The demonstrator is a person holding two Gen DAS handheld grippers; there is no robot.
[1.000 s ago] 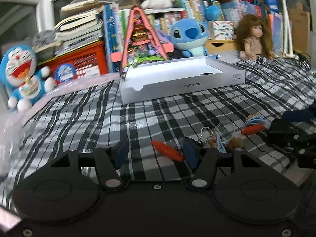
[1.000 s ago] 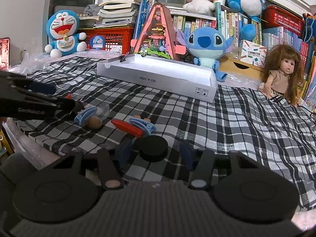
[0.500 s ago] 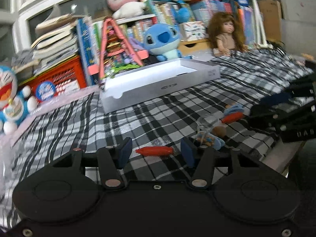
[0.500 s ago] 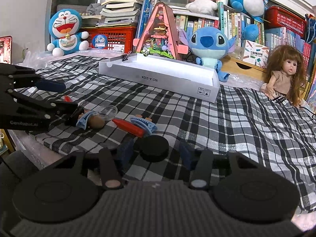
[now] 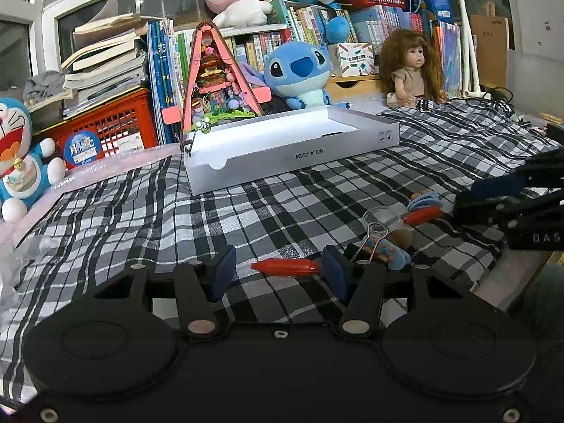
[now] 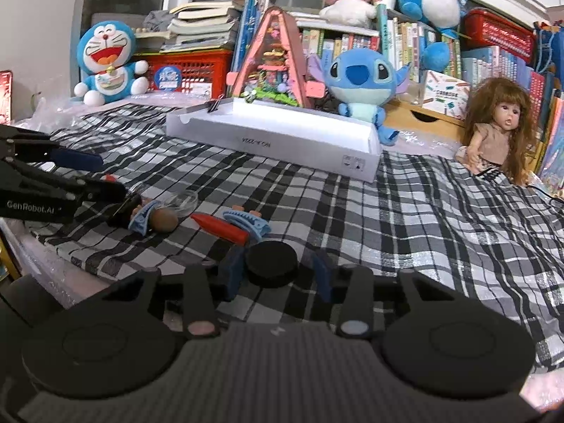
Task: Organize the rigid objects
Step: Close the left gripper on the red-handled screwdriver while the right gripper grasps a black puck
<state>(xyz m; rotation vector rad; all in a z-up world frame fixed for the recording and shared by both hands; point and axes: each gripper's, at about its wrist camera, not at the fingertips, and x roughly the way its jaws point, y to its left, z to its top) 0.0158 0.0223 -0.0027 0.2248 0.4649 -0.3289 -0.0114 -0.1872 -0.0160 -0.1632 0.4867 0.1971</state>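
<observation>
- Small rigid objects lie scattered on the plaid cloth [image 5: 317, 194] in front of me, and the white shallow box [image 5: 292, 141] sits further back on the same cloth, well apart from them.
- My left gripper [image 5: 278, 275] stands spread, with an orange-red crayon-like stick [image 5: 285, 267] lying on the cloth between its blue pads [image 5: 222, 275]; the stick's tip sits right by the right-hand pad, and I cannot tell whether it touches.
- Just beyond that pad lie a binder clip [image 5: 373, 238] and a small blue toy [image 5: 394, 255].
- My right gripper [image 6: 278, 275] is closing around a black round puck [image 6: 271, 262]; the left pad looks to be against it, a small gap shows at the other side.
- Ahead of the puck lie a second red stick [image 6: 218, 227] and a blue comb-like clip [image 6: 246, 220], touching each other.
- Further left sit a brown round piece [image 6: 164, 220] and a clear dish [image 6: 183, 199].
- Plush toys, a doll [image 6: 500, 130] and books line the back.
</observation>
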